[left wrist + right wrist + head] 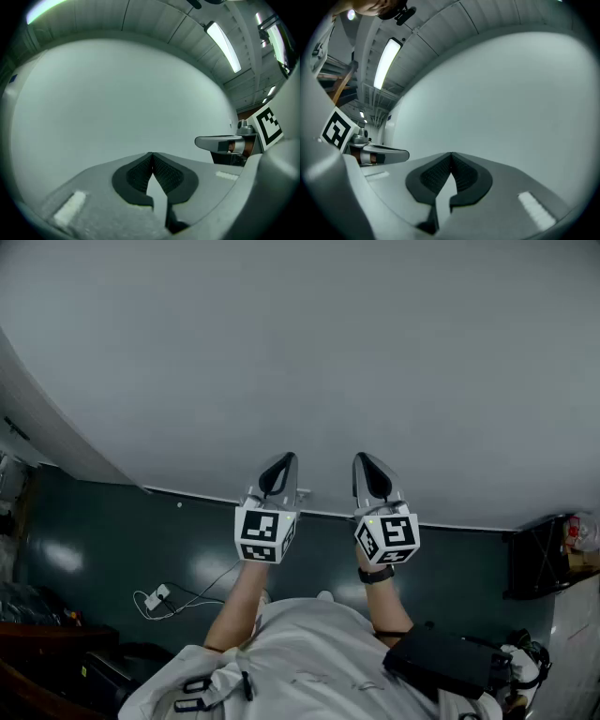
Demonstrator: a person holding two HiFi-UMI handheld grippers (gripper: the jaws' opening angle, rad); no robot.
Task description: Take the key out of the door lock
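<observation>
Left gripper (151,157): fingers (136,174) clenched, ribbed black pads meeting tip to tip, nothing between them. Right gripper (451,157): fingers (465,174) likewise pressed together, holding nothing.

Both grippers are held level, side by side, near each other but apart. They face a plain pale grey wall (300,352). Whether the tips touch it cannot be told.

Count:
- 2 grippers
- 2 marker cubes (265,533), one per gripper
- 2 bare forearms (239,601) behind them
- 1 dark wristband (375,575) on the right wrist

Key and door lock: none of the three views shows them, so neither look nor place can be recorded.

Further out: a dark green floor (112,540) below the wall, with 1 white plug and cable (155,598) lying on it at left. 1 black box (441,659) sits against the person's pale shirt at lower right.
</observation>
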